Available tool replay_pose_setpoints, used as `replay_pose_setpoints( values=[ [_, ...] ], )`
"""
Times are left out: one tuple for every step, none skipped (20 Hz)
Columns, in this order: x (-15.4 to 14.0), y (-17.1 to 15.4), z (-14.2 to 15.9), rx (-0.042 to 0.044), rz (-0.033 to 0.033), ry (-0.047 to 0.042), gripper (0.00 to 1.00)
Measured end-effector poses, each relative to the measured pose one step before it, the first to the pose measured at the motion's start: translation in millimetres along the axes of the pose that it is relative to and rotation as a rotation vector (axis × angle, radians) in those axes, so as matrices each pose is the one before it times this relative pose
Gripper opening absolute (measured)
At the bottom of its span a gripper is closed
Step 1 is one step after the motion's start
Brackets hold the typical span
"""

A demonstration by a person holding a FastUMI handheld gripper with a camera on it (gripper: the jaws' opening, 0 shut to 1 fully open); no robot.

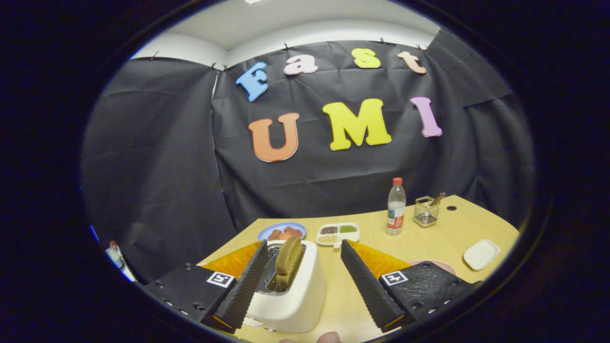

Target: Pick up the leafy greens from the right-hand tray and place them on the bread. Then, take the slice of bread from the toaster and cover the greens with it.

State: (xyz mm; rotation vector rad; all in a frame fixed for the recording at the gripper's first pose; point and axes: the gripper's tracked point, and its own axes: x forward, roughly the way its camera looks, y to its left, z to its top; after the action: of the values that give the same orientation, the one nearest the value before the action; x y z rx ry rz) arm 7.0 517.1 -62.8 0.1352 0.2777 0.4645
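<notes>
The gripper [301,278] hangs over a light wooden table [429,243] with its 2 fingers spread wide apart. Nothing is held between them. The toaster [291,290] sits low between the fingers, closer to the left one, and that finger covers part of its side. A brown slice of bread [289,262] stands up out of the toaster slot — it has not been taken out yet.

Past the toaster there is a blue plate [282,230] with some reddish food on it. Next to it is a white tray [339,233] with little parts, and one part holds something green. It is too small to tell if those are the leafy greens. Farther off stand a water bottle [395,206] with a red cap and a wire basket [425,211] with something poking out. A small white dish [482,254] lies near the right side of the table, and the edge of a pinkish plate [436,263] peeks out behind the right finger.

The bread that the greens go on cannot be made out here, so it is hard to say if the first part is done. The open fingers over the toaster make it look like the bread step is next — grab the slice, lift it out, and lay it on top of the greens.
</notes>
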Motion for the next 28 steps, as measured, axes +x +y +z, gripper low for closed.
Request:
replay_pose_setpoints(
  values=[
    [8.16, 4.93, -6.63, -0.012, -0.00803, 0.0213, 0.96],
    [7.3, 2.92, -5.96, -0.00544, -0.0036, 0.02304, 0.93],
    [6.4, 3.24, -6.78, -0.00302, -0.00206, 0.02384, 0.89],
    [5.24, 1.84, -3.87, -0.00013, -0.00174, 0.02382, 0.86],
    [4.84, 2.58, -2.96, 0.00045, -0.00352, 0.01612, 0.83],
    [3.8, 2.64, -1.58, -0.00516, -0.00677, 0.00986, 0.79],
    [4.7, 0.01, -0.07, -0.00619, -0.00739, 0.00572, 0.76],
    [5.61, -2.72, -1.68, -0.00422, -0.00826, 0.00874, 0.73],
    [6.15, -0.74, -2.16, 0.00321, -0.0035, 0.01157, 0.65],
    [3.5, 2.21, -3.39, 0.00631, 0.00458, 0.01597, 0.57],
    [2.87, -0.31, -0.07, 0.00274, 0.00057, 0.00503, 0.49],
    [-1.23, 0.96, 2.84, 0.00707, 0.00371, -0.00891, 0.41],
    [1.79, 1.06, 2.2, 0.01329, 0.00551, 0.00439, 0.33],
    [-0.55, 1.95, -3.07, 0.00613, 0.00874, 0.01091, 0.25],
    [-1.12, 0.5, -0.75, -0.00517, 0.00068, 0.00645, 0.21],
    [-3.2, -0.52, 1.42, -0.00408, 0.00244, -0.00094, 0.16],
    [-3.44, 1.16, 2.99, 0.00956, 0.00629, -0.00717, 0.13],
    [-2.79, 1.64, 2.29, 0.00095, 0.00552, -0.00754, 0.09],
    [-1.7, 0.22, 5.6, 0.00774, 0.00605, -0.01581, 0.09],
    [-7.59, -1.06, 7.83, 0.00766, 0.00392, -0.01789, 0.09],
    [-4.94, 0.38, 9.39, 0.00847, 0.00874, -0.01927, 0.09],
    [-7.12, 1.29, 8.7, 0.01434, 0.01192, -0.02011, 0.09],
    [-5.61, 3.02, 9.88, 0.01812, 0.02439, -0.01551, 0.09],
    [-4.96, 0.87, 7.97, 0.01917, 0.01716, -0.01351, 0.09],
    [-6.32, -0.6, 10.21, 0.01923, 0.01804, -0.01639, 0.09],
    [-5.84, -2.27, 9.48, 0.01675, 0.01064, -0.01507, 0.09],
    [-6.76, -6.01, 9.6, 0.01124, -0.00111, -0.01826, 0.09],
    [-5.91, -7.56, 9.32, 0.008, -0.00609, -0.02303, 0.09]
  ],
)
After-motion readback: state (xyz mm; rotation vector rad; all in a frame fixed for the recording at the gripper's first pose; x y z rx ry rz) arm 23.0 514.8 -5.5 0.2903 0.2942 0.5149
